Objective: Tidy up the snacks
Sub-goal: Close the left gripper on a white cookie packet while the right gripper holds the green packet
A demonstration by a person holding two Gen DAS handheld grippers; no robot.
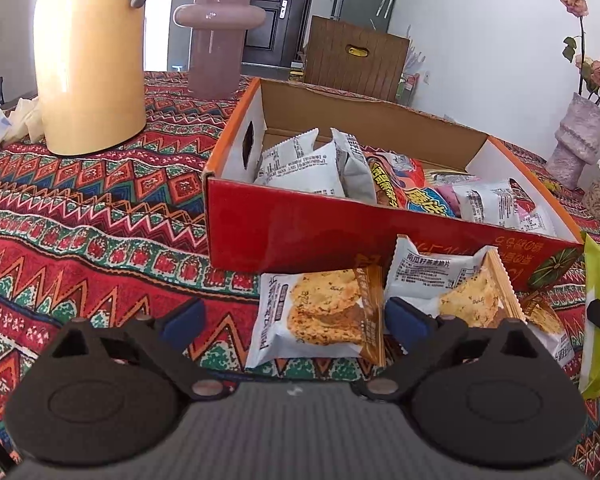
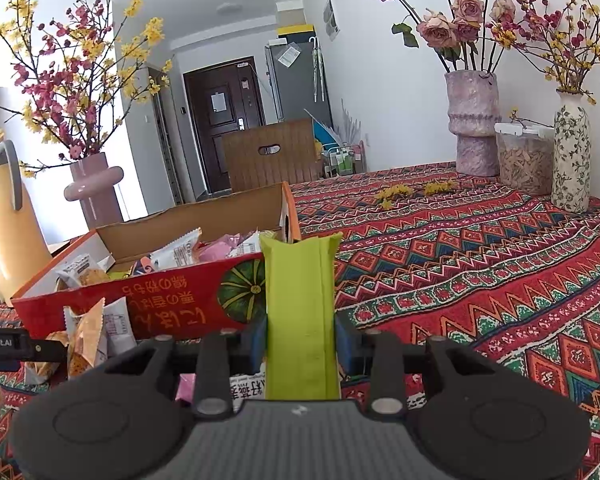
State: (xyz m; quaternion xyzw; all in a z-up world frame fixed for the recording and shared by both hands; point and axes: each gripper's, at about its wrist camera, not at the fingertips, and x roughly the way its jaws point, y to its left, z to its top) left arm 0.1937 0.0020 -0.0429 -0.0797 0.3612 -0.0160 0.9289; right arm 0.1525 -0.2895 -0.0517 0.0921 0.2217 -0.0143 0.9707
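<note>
My left gripper [image 1: 296,320] hovers low over the patterned cloth with its jaws wide apart. A white and orange cracker packet [image 1: 320,316] lies flat between them, clear of the left pad. A second cracker packet [image 1: 452,284] leans on the red cardboard box [image 1: 300,232], which holds several snack packets. My right gripper [image 2: 300,340] is shut on a long green packet [image 2: 300,300], held upright just in front of the red box [image 2: 160,304]. The green packet [image 1: 598,312] also shows at the right edge of the left wrist view.
A yellow jug [image 1: 88,60] and a pink vase [image 1: 218,36] stand behind and left of the box. To the right are a mauve vase [image 2: 474,120], a clear jar [image 2: 524,160] and a floral vase [image 2: 572,152]. More packets lie under the right gripper.
</note>
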